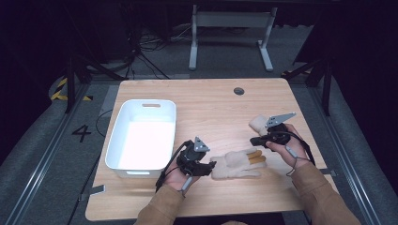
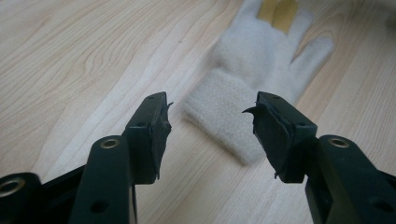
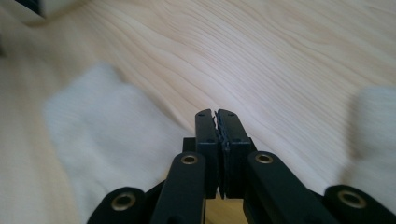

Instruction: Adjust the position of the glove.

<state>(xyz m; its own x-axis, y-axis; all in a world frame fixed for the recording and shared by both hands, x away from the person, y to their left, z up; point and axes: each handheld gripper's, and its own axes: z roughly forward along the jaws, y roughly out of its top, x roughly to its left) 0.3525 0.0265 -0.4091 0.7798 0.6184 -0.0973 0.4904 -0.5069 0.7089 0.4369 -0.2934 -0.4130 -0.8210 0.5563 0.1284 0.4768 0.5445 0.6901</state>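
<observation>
A cream fleece glove point(image 1: 237, 164) lies flat on the wooden table point(image 1: 211, 103), cuff toward my left gripper point(image 1: 212, 165) and yellow-patched fingers pointing right. In the left gripper view the glove point(image 2: 261, 65) has its cuff just ahead of and between the jaws of the left gripper point(image 2: 210, 112), which stands open, pads apart from the fabric. A second cream glove point(image 1: 257, 123) lies behind my right gripper point(image 1: 253, 140). In the right gripper view the right gripper point(image 3: 217, 114) is shut with nothing seen between its jaws, a blurred glove point(image 3: 107, 135) lying to its left.
A white plastic tub point(image 1: 123, 140) stands at the table's left, close beside my left hand. A round cable hole point(image 1: 239, 91) sits near the far edge. Bare wood stretches across the table's middle and back. Another pale blurred shape point(image 3: 373, 126) shows at the right gripper view's right edge.
</observation>
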